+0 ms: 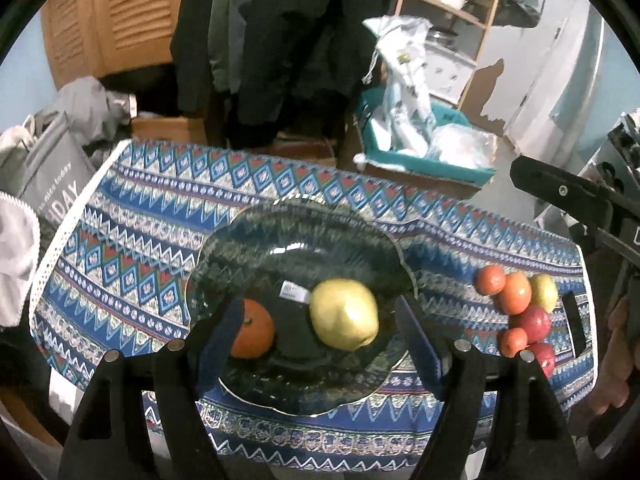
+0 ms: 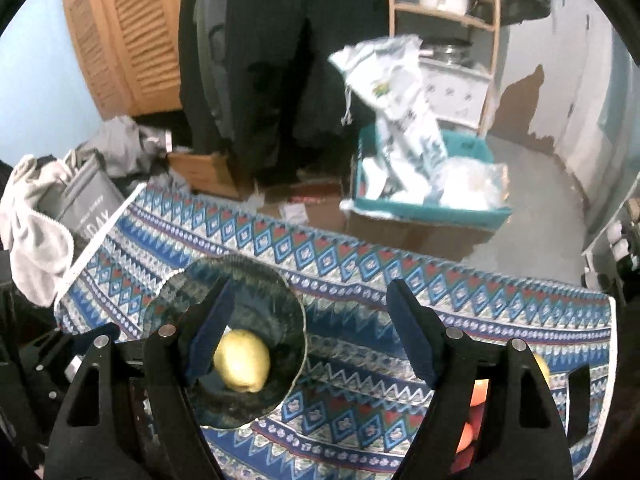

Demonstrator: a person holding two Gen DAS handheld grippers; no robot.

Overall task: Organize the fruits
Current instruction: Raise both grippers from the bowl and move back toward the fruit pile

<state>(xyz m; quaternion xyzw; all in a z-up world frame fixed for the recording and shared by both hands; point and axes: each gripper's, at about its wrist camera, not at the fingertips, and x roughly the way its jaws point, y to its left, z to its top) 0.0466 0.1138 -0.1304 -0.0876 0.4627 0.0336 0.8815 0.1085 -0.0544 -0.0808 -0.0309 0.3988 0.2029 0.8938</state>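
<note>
Left wrist view: the left hand-held gripper hangs above a dark glass plate with its jaws released and nothing between its blue pads. The plate rests on a tabletop covered by a blue patterned cloth. On the plate lie a yellow-green apple, near the plate's centre, and an orange tangerine at about 8 o'clock from it, partly hidden behind the left pad; the two fruits are apart. A small white label shows on the plate just at 10 o'clock of the apple. At 3 o'clock of the plate, well apart from it, a cluster of fruits lies on the cloth: orange ones, red ones and a yellow one, touching one another. The right hand-held gripper enters at the frame's 3 o'clock edge, held by a hand.

Right wrist view: the right hand-held gripper is likewise released and empty, poised over the cloth at 3 o'clock of the plate; the apple sits in the plate just behind its left pad. Beyond the tabletop, at 12 o'clock, stand a teal bin holding white bags, and hanging dark clothes
</note>
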